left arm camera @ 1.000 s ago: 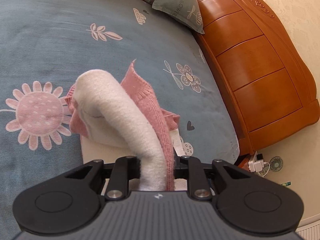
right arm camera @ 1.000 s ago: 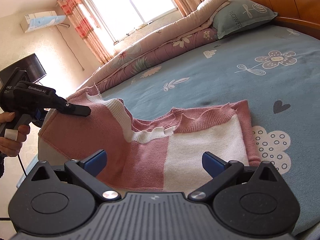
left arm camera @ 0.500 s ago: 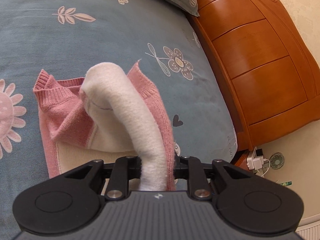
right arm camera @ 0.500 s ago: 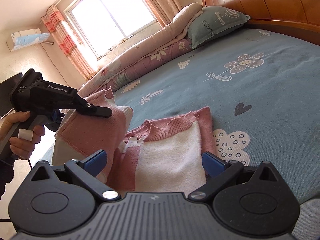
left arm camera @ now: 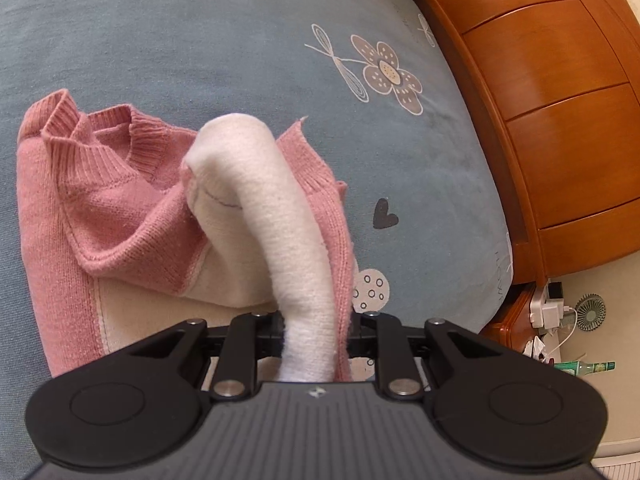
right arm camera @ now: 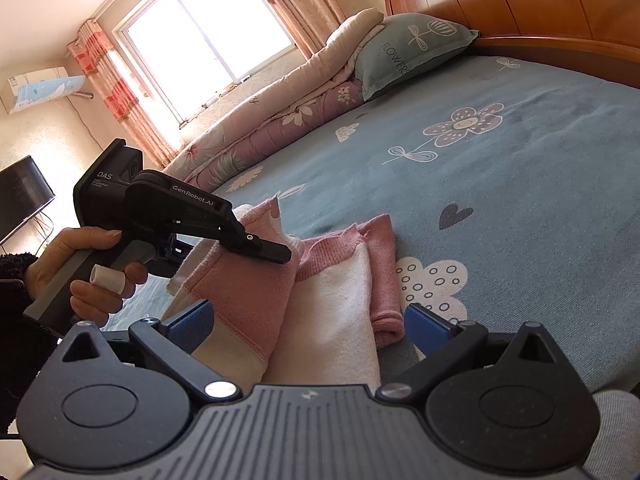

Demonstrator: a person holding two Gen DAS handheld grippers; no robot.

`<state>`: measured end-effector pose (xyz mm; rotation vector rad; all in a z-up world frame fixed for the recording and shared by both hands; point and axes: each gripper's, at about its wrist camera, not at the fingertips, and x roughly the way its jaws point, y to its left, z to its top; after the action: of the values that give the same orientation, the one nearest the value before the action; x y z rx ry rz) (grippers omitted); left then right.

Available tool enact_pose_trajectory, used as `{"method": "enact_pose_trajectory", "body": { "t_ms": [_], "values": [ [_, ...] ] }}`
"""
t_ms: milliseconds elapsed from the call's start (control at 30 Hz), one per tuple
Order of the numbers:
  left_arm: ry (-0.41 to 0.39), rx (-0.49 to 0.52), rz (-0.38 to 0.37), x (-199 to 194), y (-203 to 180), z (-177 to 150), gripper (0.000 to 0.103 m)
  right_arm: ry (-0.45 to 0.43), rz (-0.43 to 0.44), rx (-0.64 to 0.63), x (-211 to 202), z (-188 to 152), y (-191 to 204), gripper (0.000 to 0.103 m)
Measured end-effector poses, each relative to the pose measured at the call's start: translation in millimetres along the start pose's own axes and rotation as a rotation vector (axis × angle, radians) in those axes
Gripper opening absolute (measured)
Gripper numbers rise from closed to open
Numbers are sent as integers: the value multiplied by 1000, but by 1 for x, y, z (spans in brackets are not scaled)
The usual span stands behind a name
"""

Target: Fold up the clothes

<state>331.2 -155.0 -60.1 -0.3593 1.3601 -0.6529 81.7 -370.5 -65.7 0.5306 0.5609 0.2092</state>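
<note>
A pink and cream knitted sweater (left arm camera: 100, 216) lies on the blue flowered bedsheet (left arm camera: 240, 48), partly doubled over. My left gripper (left arm camera: 310, 332) is shut on a raised fold of it, and cream cloth bulges up between the fingers and hides their tips. In the right wrist view the sweater (right arm camera: 336, 292) is a narrow bundle. The left gripper (right arm camera: 276, 254), held by a hand (right arm camera: 80, 264), holds a pink flap over the sweater's left part. My right gripper (right arm camera: 308, 328) stands open just short of the bundle, its blue pads (right arm camera: 428, 324) spread on either side of the cloth.
A wooden headboard (left arm camera: 560, 100) borders the bed on the right. A blue pillow (right arm camera: 408, 52) and a rolled quilt (right arm camera: 280, 128) lie at the far end under a window (right arm camera: 208, 44). A power strip (left arm camera: 548, 304), a small fan (left arm camera: 590, 312) and a bottle (left arm camera: 584, 367) sit on the floor.
The left gripper has carried its held side of the sweater across toward the right one, so the sweater has gone from spread wide to a narrow bundle. The right gripper stays open.
</note>
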Motion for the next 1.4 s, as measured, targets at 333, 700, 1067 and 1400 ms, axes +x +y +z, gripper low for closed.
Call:
{"method": "enact_pose_trajectory", "body": {
  "t_ms": [333, 700, 1067, 1400],
  "values": [
    [43, -17, 27, 31, -2, 4, 24, 10, -33, 13, -2, -3, -9, 103],
    [25, 23, -76, 11, -18, 4, 42, 13, -41, 10, -3, -5, -7, 103],
    [-136, 212, -28, -56, -13, -24, 61, 10, -14, -26, -6, -4, 4, 103],
    [-189, 61, -47, -79, 54, -52, 62, 112, 116, -216, 33, -8, 55, 103]
  ]
}}
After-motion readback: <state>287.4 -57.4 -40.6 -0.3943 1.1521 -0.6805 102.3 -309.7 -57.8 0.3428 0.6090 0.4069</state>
